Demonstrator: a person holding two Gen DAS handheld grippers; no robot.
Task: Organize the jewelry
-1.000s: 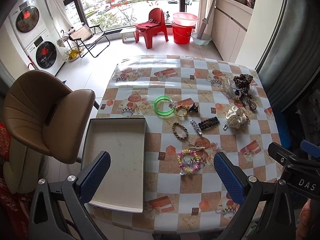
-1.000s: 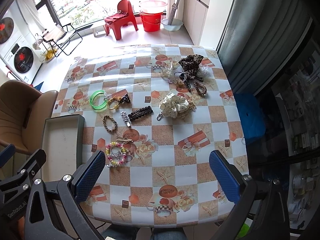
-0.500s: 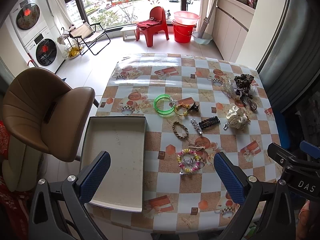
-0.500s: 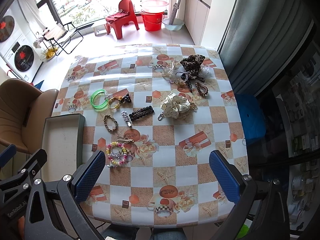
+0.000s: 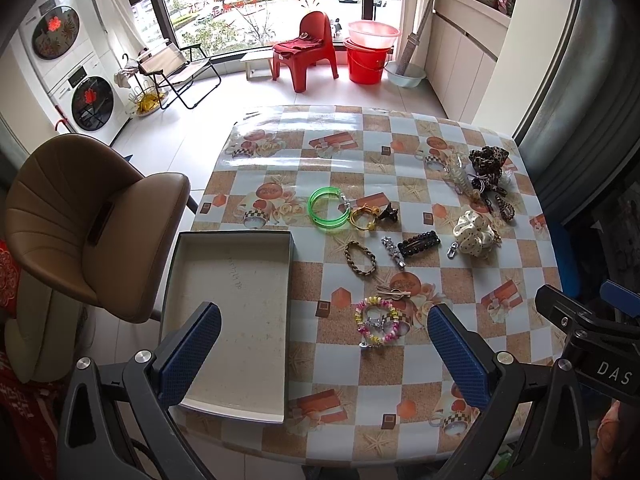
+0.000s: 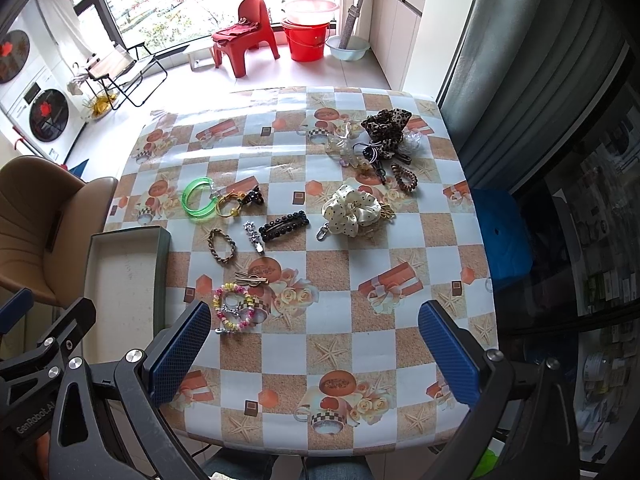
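Right wrist: beaded bracelet (image 6: 233,307) beside gripper (image 6: 314,354).

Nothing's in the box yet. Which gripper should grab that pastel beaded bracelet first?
Left, probably. The left gripper is open with the pastel beaded bracelet between its fingers' line, and the empty grey cardboard box right beside it. The right gripper sits further right of the bracelet.

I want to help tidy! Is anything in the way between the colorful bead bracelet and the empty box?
Nothing visible. Only bare tablecloth lies between the bead bracelet and the box; its low wall must be cleared.
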